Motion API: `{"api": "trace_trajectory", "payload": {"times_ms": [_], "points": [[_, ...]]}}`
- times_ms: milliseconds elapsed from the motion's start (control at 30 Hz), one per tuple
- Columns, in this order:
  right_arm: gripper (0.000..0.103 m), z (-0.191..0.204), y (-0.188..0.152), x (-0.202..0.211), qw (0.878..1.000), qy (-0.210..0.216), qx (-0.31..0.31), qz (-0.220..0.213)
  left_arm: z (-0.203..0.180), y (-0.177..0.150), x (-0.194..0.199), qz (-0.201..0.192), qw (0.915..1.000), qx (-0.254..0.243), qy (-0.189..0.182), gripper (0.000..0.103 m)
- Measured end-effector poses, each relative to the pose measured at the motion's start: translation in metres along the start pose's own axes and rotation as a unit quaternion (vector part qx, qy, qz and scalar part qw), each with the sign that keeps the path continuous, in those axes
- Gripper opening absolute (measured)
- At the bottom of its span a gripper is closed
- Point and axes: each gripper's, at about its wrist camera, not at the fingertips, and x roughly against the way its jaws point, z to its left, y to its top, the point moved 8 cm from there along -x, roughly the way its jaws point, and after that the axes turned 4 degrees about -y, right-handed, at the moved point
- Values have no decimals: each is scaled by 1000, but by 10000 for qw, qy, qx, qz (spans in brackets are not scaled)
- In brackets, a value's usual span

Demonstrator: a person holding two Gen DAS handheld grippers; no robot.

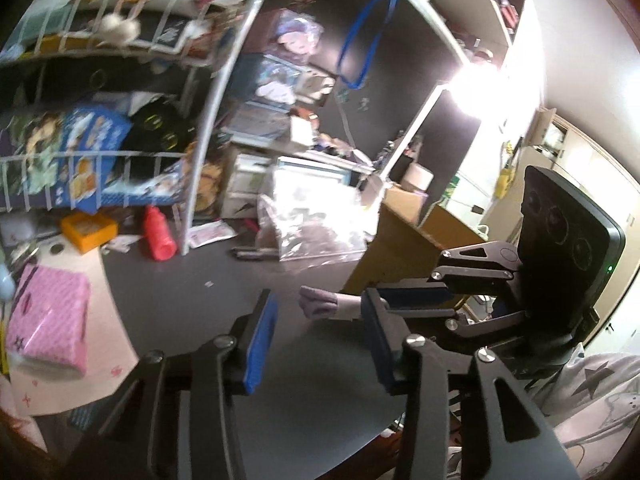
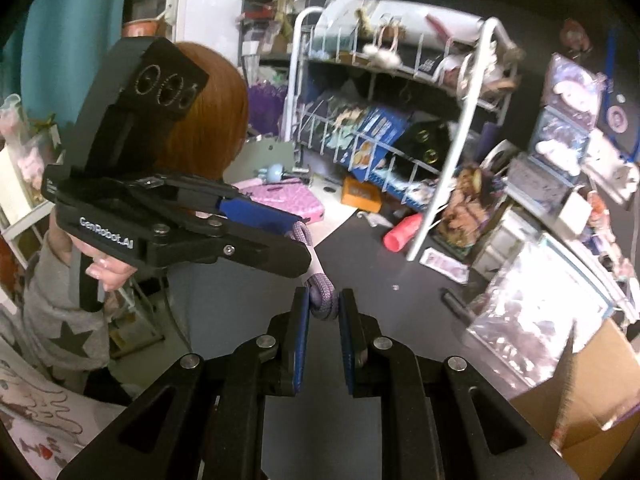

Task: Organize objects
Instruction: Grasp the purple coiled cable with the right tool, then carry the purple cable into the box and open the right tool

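Note:
A purple braided cord with a white tag hangs in the air over the dark desk. My right gripper is shut on its lower loop. In the left wrist view the right gripper comes in from the right, holding the cord out sideways. The cord's free end lies between the tips of my left gripper. A gap shows beside the left pad, so that gripper is open. The right wrist view shows the left gripper at the cord's upper end.
A white wire rack crammed with packets stands at the back of the desk. A red bottle, an orange box and a pink case are on the left. A clear bag and a cardboard box are on the right.

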Motion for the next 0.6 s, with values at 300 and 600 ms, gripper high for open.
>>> {"api": "trace_trajectory", "payload": {"times_ms": [300,600], "points": [[10,-32,-4,52,9986,-435,-32,-304,-52,31,-29,25,9987,-489,-170,31],[10,-83,-18,94,9948,-848,-317,-466,-103,62,-76,221,9945,-944,-406,31]]}}
